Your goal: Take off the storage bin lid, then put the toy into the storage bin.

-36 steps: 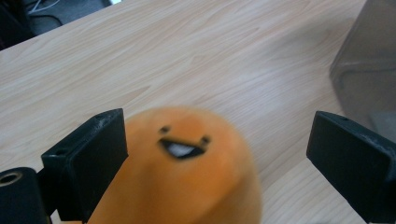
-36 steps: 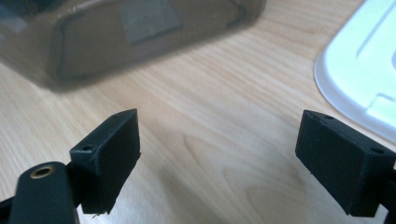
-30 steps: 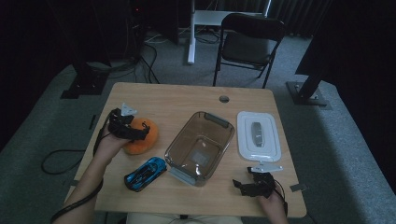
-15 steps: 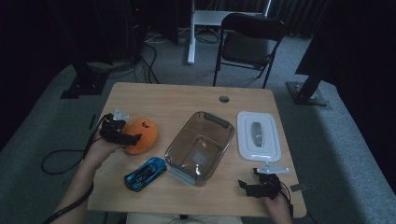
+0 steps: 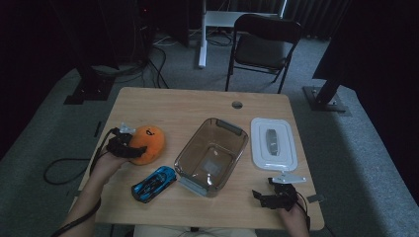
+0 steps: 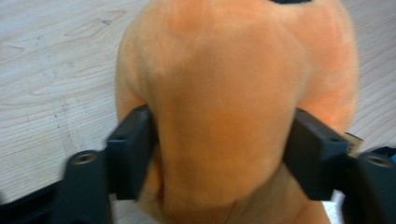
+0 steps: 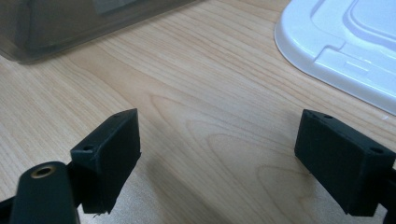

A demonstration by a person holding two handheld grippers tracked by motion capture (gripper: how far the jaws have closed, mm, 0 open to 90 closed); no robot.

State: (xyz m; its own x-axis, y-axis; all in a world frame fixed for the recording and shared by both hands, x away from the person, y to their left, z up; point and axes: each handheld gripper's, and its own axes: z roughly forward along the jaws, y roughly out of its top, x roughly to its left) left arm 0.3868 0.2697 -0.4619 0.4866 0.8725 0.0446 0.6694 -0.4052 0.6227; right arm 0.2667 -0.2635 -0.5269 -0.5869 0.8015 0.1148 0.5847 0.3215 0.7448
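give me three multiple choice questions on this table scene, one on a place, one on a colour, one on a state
1. Where does the white lid lie?
A. on the container
B. on the table, right of the container
C. under the car

2. What colour is the toy car?
A. blue
B. red
C. green

3. What are the left tongs doing?
A. hanging open over bare wood
B. gripping the lid
C. pressing on the orange plush toy

B, the lid rests beside the clear container; A, its body is blue; C, both pads dent the plush.
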